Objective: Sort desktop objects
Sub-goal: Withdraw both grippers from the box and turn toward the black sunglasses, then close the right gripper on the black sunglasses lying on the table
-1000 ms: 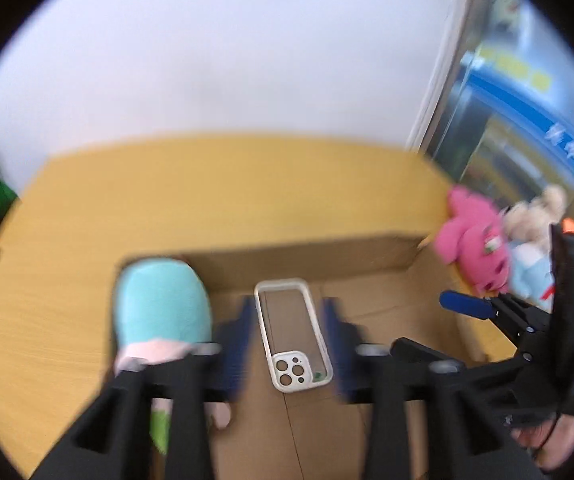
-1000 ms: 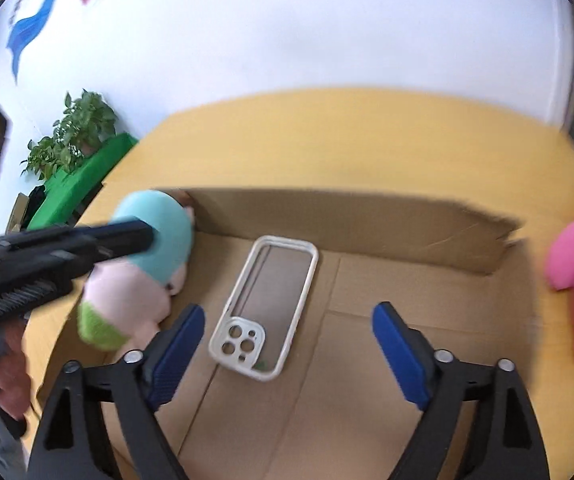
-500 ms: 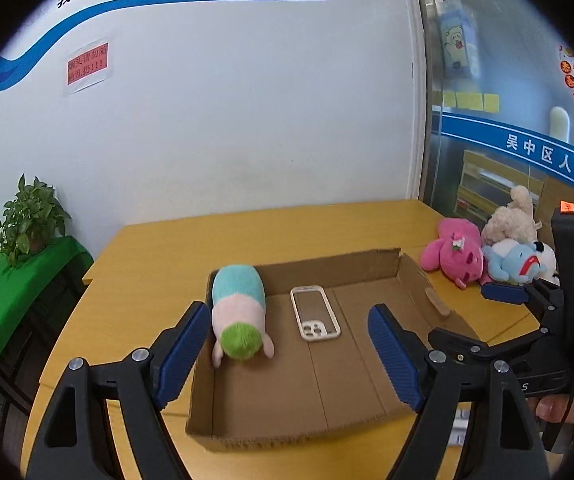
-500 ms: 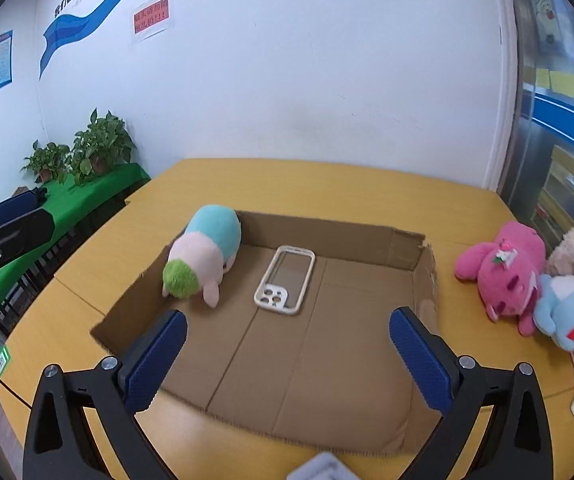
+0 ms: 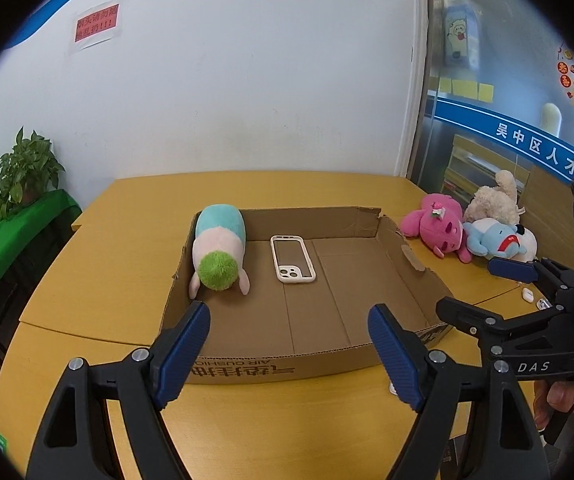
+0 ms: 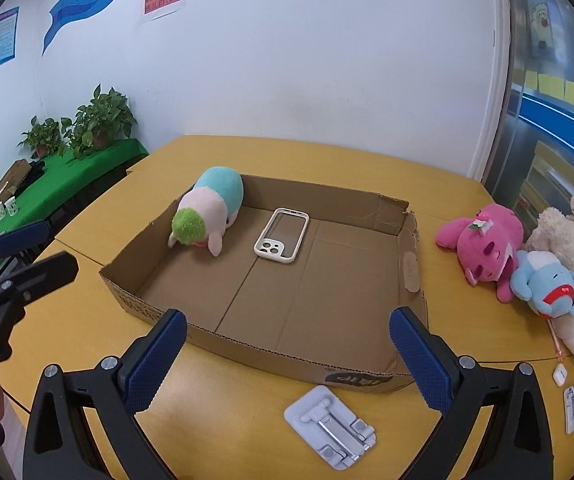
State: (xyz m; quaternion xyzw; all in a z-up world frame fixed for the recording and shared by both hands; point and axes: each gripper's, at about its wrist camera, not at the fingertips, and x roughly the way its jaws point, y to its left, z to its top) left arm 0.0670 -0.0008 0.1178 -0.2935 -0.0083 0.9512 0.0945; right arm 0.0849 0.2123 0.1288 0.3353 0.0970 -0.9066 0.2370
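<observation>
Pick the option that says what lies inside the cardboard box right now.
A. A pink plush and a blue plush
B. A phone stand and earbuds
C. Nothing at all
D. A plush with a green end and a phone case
D: the plush with a green end sits in the far left corner of the cardboard box, and the phone case lies flat beside it on the box floor.
</observation>
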